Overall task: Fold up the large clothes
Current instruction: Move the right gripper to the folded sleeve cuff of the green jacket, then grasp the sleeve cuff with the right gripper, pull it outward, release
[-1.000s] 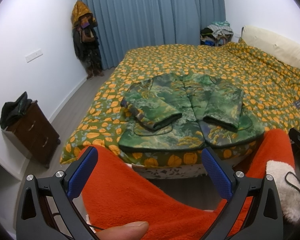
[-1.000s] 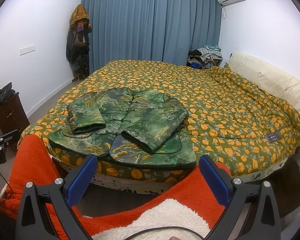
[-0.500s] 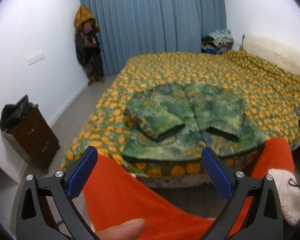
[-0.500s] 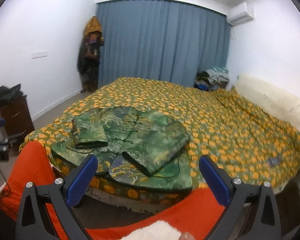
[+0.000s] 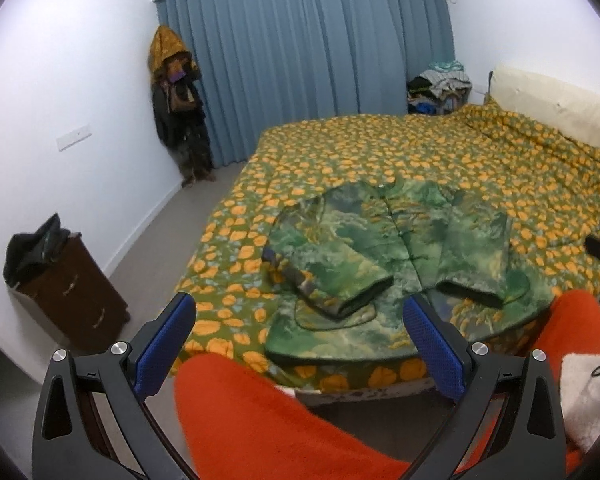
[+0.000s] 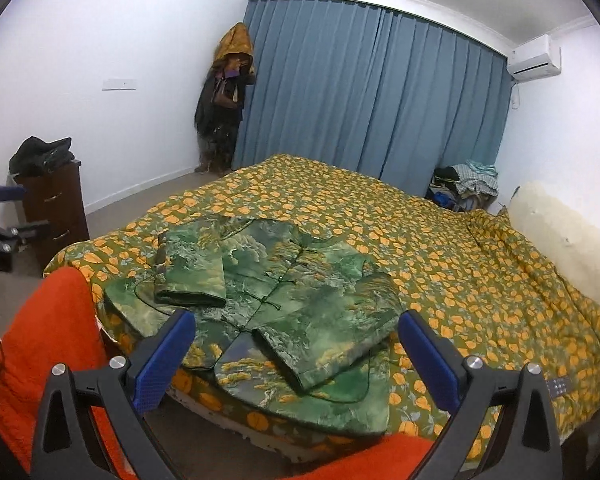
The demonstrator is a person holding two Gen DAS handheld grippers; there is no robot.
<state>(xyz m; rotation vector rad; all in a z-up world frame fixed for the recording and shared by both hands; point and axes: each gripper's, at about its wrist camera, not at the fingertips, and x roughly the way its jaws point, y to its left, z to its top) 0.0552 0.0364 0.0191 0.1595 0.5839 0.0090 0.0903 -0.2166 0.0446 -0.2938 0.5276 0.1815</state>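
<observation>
1. Green patterned cloth makes up the jacket (image 5: 384,256), which lies flat near the foot edge of the bed (image 5: 440,152), on the orange-flowered quilt (image 6: 440,248).
2. Both sleeves are folded in over its front, cuffs pointing toward me, and the row of knot buttons runs down the middle.
3. I hold my left gripper (image 5: 300,334) in the air short of the bed, its two blue-padded fingers (image 5: 166,344) spread wide apart with nothing between them.
4. I hold my right gripper (image 6: 296,354) the same way: fingers wide apart, gripping nothing, with the jacket's near hem showing between them.
5. Neither gripper touches the jacket.
6. My orange fleece sleeves (image 5: 268,420) fill the bottom of both views.
7. A dark wooden cabinet (image 5: 72,292) stands by the left wall with dark clothes heaped on top.
8. Blue curtains (image 6: 364,100) cover the far wall, coats (image 5: 178,108) hang in the corner beside them, and a pile of clothes (image 6: 466,184) sits at the far side of the bed.
</observation>
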